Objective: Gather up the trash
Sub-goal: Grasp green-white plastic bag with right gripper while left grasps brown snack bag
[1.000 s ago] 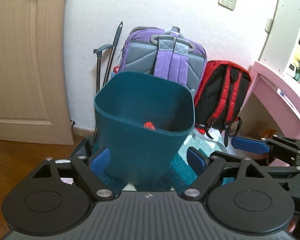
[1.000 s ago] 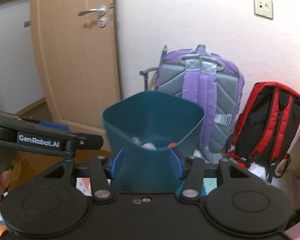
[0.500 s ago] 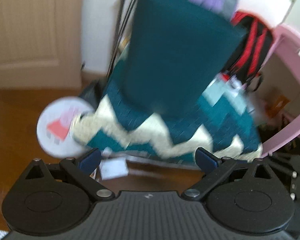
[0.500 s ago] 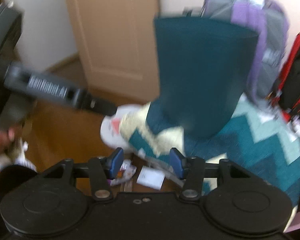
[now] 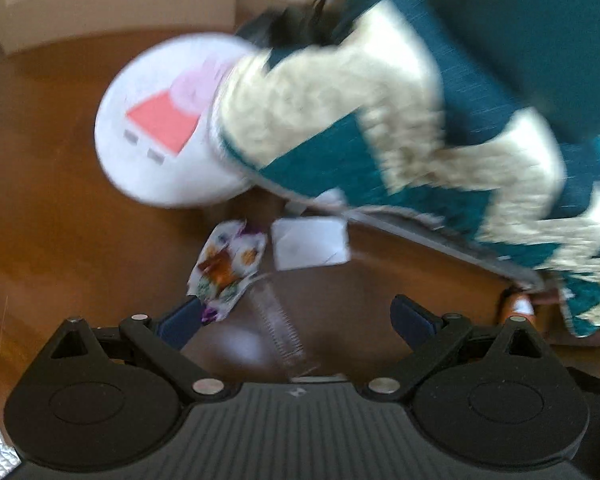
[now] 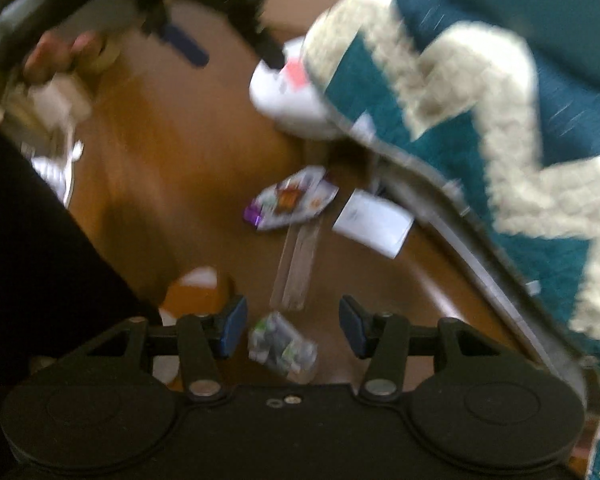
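Note:
Both views are blurred and look down at the brown wooden floor. A colourful snack wrapper [image 5: 230, 264] lies just ahead of my open, empty left gripper [image 5: 296, 316], beside a white paper piece [image 5: 310, 242] and a clear plastic ruler [image 5: 280, 328]. In the right wrist view the wrapper [image 6: 292, 200], the paper [image 6: 374, 220] and the ruler [image 6: 298, 268] lie ahead of my open, empty right gripper [image 6: 290, 320]; a small crumpled wrapper [image 6: 282, 346] sits between its fingers. The teal bin [image 5: 540, 28] stands at the top right on the rug.
A teal and cream zigzag rug [image 5: 400, 120] covers the right side, over a round white lid with a pink picture [image 5: 160, 128]. An orange object [image 6: 196, 292] lies left of the right gripper. The left gripper and the hand holding it [image 6: 60, 52] show at the upper left.
Both cameras have tilted down from the bin and backpacks to the floor. The bin has slid to the top edge, and the floor litter has come into view close to both grippers.

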Tool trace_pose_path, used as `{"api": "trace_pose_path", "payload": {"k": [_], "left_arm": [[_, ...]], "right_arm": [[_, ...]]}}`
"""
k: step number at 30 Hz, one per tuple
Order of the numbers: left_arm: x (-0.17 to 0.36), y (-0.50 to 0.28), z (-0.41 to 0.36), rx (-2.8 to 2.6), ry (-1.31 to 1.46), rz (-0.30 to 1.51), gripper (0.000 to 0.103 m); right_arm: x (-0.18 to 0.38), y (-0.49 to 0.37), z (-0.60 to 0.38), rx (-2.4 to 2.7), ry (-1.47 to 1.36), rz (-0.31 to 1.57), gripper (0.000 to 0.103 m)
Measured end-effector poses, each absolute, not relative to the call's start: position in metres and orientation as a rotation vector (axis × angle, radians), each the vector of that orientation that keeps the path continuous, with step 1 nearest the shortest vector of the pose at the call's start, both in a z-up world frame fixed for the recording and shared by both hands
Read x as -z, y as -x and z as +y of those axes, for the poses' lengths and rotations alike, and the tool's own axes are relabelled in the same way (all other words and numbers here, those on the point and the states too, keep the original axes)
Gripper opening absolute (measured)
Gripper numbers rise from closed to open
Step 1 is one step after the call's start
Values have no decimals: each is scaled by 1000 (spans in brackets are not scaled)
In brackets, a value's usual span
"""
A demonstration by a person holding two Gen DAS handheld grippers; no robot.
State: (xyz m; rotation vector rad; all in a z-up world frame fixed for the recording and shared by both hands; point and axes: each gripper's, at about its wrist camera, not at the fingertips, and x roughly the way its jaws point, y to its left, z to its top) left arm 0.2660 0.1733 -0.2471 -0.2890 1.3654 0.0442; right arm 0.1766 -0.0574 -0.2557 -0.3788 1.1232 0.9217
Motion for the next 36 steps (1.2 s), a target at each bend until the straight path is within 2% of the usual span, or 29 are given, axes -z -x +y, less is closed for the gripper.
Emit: {"api": "trace_pose_path", "payload": {"k": [8,18,22,25,29,33,36], "left_arm": [[356,-301,208,-114,275,1519,101],[470,-315,239,-254,410,1620,100],[501,-319,244,-292,478,1632,88],[518,-321,243,-306,482,1644,87],[542,-325,239,-323,511,1667,73],[552,-323,238,-346,523,1663,69],[558,-321,234,-334,530,1669,55]], "right_arm": [[357,-169,-20,-1039,591,1259,51],[439,-153,18,-1209,800,1308,50],[461,-149,27,-1249,839,1297,49],[480,-142,34,-1282,910,1266,49],[496,-129,42,-1340,1024,1187,50],[511,-118,46,-1369,1109,1141,49],[519,-116,45,-1368,1124,1139,48]]}}
